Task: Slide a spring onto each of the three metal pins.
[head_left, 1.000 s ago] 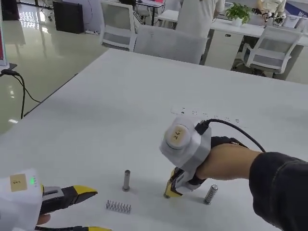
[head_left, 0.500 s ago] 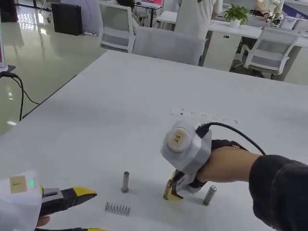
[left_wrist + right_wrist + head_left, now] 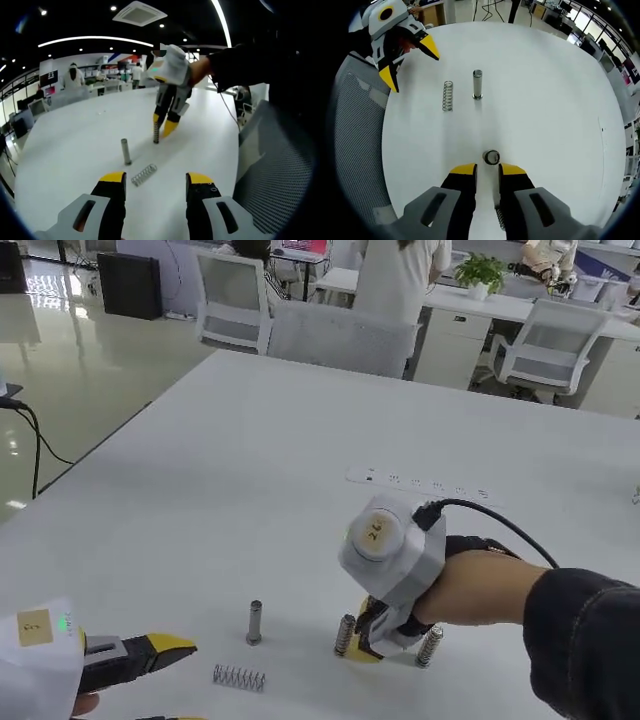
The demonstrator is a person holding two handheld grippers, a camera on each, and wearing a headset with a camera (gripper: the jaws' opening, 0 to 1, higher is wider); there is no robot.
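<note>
The right gripper [image 3: 488,169] stands at the near right of the desk [image 3: 250,460], tips down, its jaws a narrow gap apart and gripping nothing. A spring-covered pin [image 3: 344,635] stands just left of its tips, and a second sprung pin [image 3: 430,645] just right. Further left stands a bare pin [image 3: 254,622], with a loose spring [image 3: 240,677] lying near it. The left gripper [image 3: 156,177] is wide open and empty. A power strip [image 3: 420,483] lies beyond. The gripper labels are too small to read.
</note>
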